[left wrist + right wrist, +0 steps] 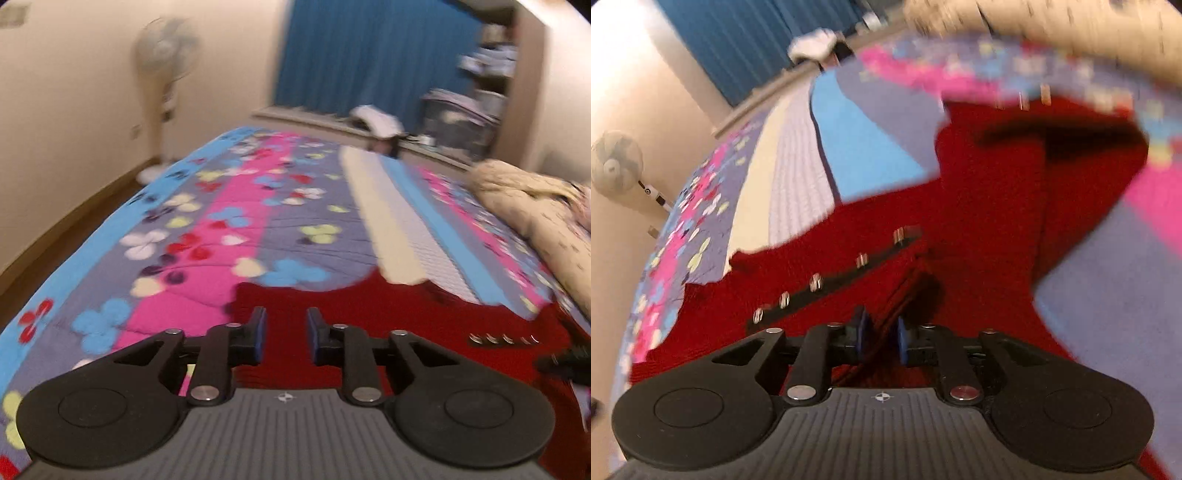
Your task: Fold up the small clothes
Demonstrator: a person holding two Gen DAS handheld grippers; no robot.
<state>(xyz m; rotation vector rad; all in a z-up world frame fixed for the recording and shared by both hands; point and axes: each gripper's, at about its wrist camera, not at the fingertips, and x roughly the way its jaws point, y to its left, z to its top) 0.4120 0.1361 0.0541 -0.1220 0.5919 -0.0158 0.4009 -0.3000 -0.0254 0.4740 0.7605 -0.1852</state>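
Two hand-held grippers: right (880, 338) pinches red cardigan (979, 206); left (286, 334) hovers above.

No readable text, labels, brands or numbers anywhere

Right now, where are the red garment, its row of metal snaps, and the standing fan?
red knitted garment (990, 206), right wrist view, open knit body.
metal snaps (815, 282), right wrist view, middle snap of the row.
standing fan (168, 50), left wrist view, its head.
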